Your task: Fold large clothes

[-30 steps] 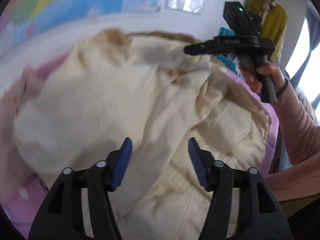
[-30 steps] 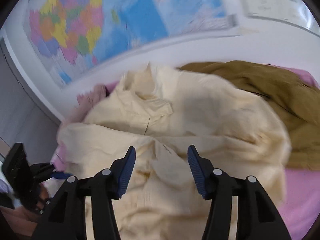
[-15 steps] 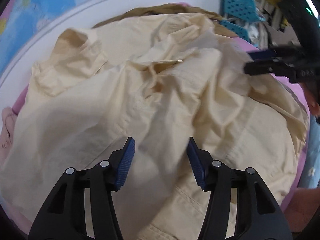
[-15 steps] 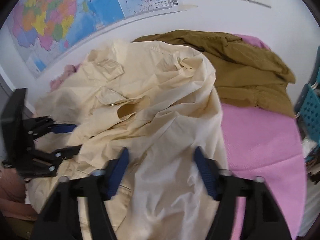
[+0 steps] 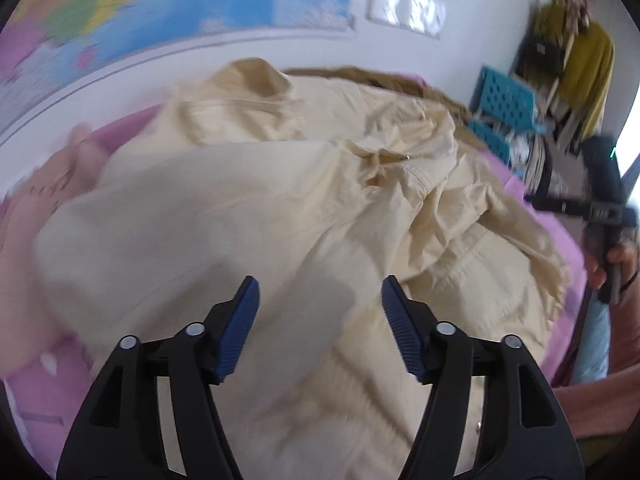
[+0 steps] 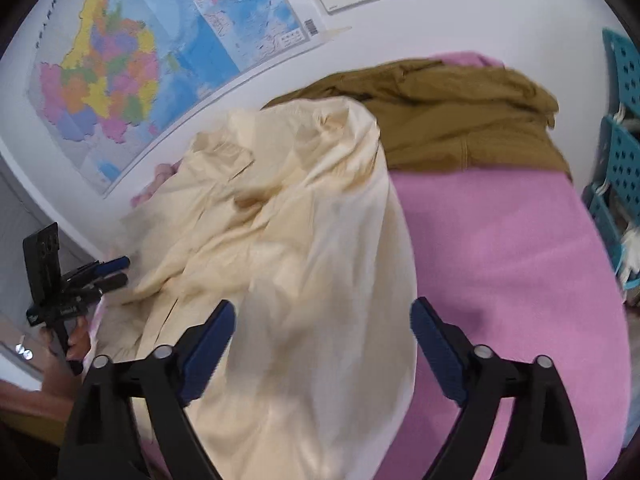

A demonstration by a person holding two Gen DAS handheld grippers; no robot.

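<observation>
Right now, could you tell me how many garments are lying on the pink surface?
3: the cream jacket in the middle, the brown garment behind it by the wall, a pink one at its left edge; others may lie underneath.

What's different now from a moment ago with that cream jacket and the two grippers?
The cream jacket has been shifted: half a second ago it spread over more of the pink cover; now it is bunched toward the left, baring more pink. The right gripper opened wider. The left gripper stayed open above the fabric, holding nothing. The brown garment lies where it was by the wall.
</observation>
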